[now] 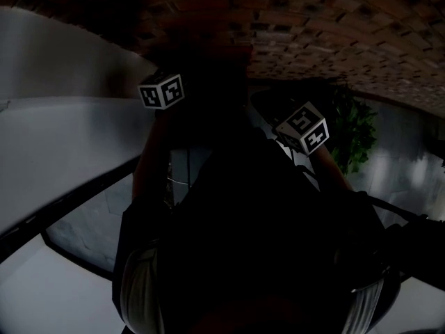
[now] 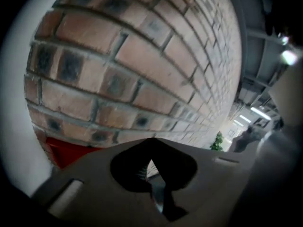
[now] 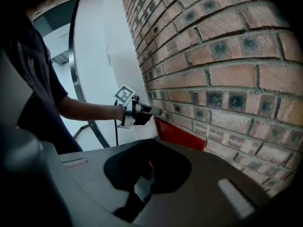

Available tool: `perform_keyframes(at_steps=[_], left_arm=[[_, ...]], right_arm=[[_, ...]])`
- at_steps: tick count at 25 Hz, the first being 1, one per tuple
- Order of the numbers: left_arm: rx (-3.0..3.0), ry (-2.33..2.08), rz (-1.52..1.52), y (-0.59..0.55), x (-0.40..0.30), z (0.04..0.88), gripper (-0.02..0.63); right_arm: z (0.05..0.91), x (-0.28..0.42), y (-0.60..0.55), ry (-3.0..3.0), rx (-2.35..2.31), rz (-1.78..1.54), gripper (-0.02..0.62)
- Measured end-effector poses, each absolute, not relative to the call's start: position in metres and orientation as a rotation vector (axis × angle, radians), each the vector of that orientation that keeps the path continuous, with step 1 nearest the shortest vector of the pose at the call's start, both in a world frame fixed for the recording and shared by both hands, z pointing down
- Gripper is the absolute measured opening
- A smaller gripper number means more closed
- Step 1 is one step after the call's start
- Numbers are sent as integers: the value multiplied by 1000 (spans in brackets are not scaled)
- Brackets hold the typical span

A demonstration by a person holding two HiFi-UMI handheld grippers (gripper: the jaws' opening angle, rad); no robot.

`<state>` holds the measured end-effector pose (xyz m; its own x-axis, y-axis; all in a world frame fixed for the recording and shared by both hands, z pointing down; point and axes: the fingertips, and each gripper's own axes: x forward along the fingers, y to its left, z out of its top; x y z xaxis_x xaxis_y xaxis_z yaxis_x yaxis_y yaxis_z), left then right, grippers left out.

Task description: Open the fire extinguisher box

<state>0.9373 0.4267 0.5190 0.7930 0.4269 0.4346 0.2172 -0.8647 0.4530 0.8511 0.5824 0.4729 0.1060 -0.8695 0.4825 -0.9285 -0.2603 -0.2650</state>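
The red fire extinguisher box is set against the brick wall; only its top edge shows, and again as a red patch in the left gripper view. My left gripper is held level just above the box's near corner. Its jaws are together, their tips close to the bricks, and nothing shows between them. In its own view the left gripper faces the wall. My right gripper hangs back from the box; its jaws are dark and unclear. The head view is very dark and shows only both marker cubes.
A person's bare forearm and dark sleeve reach in from the left. A white curved wall with a dark metal frame stands behind. A green plant stands farther along the brick wall.
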Motion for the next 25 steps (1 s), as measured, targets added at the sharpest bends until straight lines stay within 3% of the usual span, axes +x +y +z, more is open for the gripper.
perform_keyframes(at_steps=[9, 25], left_arm=[[2637, 696, 479, 474, 892, 411, 2], [2700, 571, 457, 517, 824, 403, 3]], right_arm=[[467, 843, 584, -1967, 2212, 874, -2], [460, 819, 596, -2310, 1965, 965, -1]])
